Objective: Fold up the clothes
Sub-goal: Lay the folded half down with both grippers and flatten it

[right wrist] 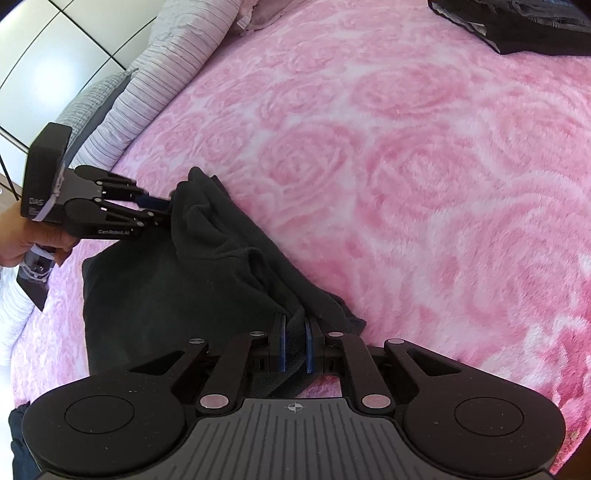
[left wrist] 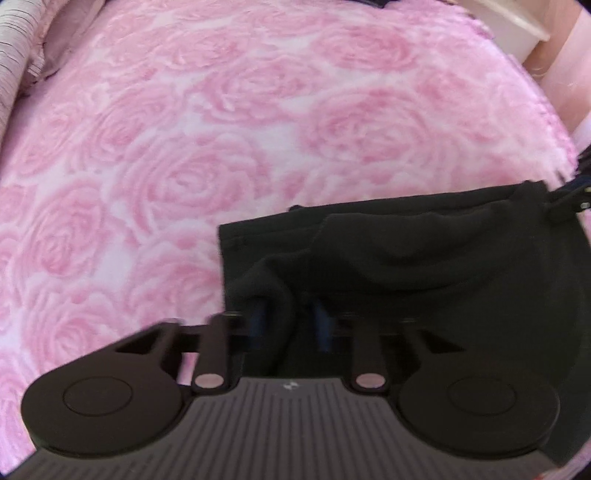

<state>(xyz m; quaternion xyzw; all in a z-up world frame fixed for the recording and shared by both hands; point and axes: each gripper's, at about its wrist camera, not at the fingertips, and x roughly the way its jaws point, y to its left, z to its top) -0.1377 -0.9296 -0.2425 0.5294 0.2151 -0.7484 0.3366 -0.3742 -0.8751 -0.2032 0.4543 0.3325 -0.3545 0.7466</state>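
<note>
Both claws pinched the black garment (right wrist: pixel 177 280), which lay partly folded on the pink rose blanket (right wrist: pixel 424 166): the right claw (right wrist: pixel 294 343) clamped an edge near the blanket's front, the left claw (right wrist: pixel 162 210) gripped a raised corner nearer the striped pillow (right wrist: pixel 162 70). Pulling unevenly could have slipped the thin hold and spoiled the fold.

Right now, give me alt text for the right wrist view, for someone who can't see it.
The right gripper pinches one edge of a black garment on a pink rose-patterned blanket, while the left gripper, held in a hand, grips the far edge. Striped pillows and dark clothes lie beyond.
</note>
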